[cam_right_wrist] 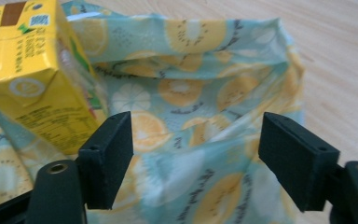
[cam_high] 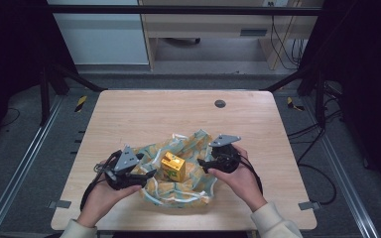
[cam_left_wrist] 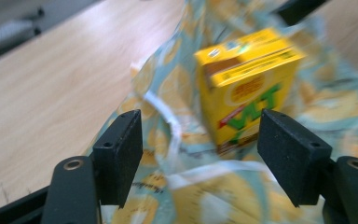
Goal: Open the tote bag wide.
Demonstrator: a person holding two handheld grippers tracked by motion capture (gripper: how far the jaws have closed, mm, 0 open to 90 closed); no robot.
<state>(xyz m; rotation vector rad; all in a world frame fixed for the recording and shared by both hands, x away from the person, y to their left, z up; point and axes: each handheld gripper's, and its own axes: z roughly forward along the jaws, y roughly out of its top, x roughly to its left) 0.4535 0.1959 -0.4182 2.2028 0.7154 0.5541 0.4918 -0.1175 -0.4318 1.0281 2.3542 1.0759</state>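
A yellow drink carton (cam_high: 172,166) stands on a crumpled bag (cam_high: 188,186) printed with teal and citrus slices and fitted with white handles, near the table's front edge. My left gripper (cam_high: 151,173) sits just left of the carton, jaws open, with nothing between them. In the left gripper view the carton (cam_left_wrist: 247,88) stands ahead of my open gripper (cam_left_wrist: 200,154) over the bag (cam_left_wrist: 177,84). My right gripper (cam_high: 203,165) is at the carton's right, open and holding nothing. The right gripper view has the carton (cam_right_wrist: 32,74) at upper left, with bag fabric (cam_right_wrist: 200,107) beyond the open gripper (cam_right_wrist: 196,158).
The wooden table (cam_high: 144,114) has a small dark round grommet (cam_high: 220,103) at the back centre. Black frame posts and cables stand off the table on both sides. Both forearms come in from the near edge.
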